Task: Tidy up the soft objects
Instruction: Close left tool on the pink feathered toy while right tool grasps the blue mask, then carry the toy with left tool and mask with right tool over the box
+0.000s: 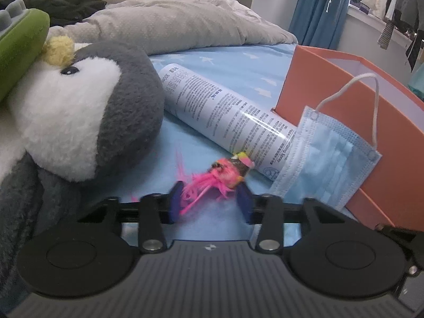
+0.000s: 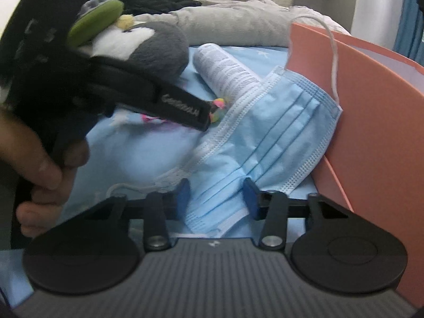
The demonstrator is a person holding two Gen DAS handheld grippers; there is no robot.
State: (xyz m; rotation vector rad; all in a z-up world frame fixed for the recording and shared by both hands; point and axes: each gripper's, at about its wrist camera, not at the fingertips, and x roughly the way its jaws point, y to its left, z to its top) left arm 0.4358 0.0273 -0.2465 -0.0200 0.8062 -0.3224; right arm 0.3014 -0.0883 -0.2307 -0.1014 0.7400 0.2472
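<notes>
Straddling the feather toy (image 1: 212, 180) and mask (image 2: 265, 132), both claws, left (image 1: 209, 201) and right (image 2: 217, 198), gape wide; each looks light and limp, best pinched mid-body.

Fuzzy grey-and-white plush penguin (image 1: 79, 111), glossy printed white cylinder (image 1: 225, 119), pleated matt blue non-woven face mask (image 2: 265, 132), smooth matt orange cardboard box (image 1: 392, 143)

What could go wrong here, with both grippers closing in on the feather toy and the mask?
1. The pink feather toy sits between the open left gripper fingers; a grip on loose feathers alone may slip.
2. The face mask leans on the orange box and overlaps the white spray can; the open right gripper pulling it could roll the can.
3. The grippers work close together and may collide.
</notes>
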